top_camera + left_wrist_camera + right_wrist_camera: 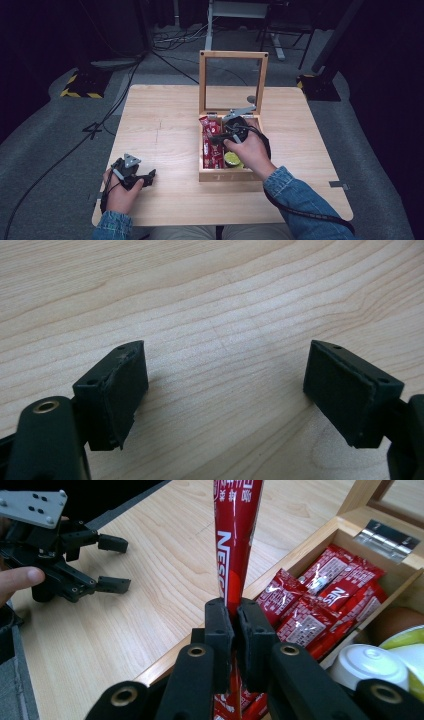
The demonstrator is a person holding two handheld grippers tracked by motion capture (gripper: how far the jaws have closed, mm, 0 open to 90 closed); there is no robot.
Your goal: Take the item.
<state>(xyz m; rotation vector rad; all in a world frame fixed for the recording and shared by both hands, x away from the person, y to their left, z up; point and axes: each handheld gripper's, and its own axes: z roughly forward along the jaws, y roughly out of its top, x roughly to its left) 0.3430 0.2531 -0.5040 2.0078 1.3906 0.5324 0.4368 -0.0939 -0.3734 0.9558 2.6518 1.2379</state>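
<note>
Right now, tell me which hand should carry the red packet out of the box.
Right. Its claw is already shut on the red packet above the box. The left claw rests open on the table, apart from the box and holding nothing.

The table (210,300) is pale wood with a smooth, matt, clearly grained face, and the box (320,535) is of like light wood with a shiny metal hinge (387,535). The red coffee stick (235,540) and the packets (320,605) in the box are glossy foil-like plastic that catches the light. Both the left claw (225,390) and the right claw (235,630) look like matt black plastic with dull, slightly rough pads (340,390).
</note>
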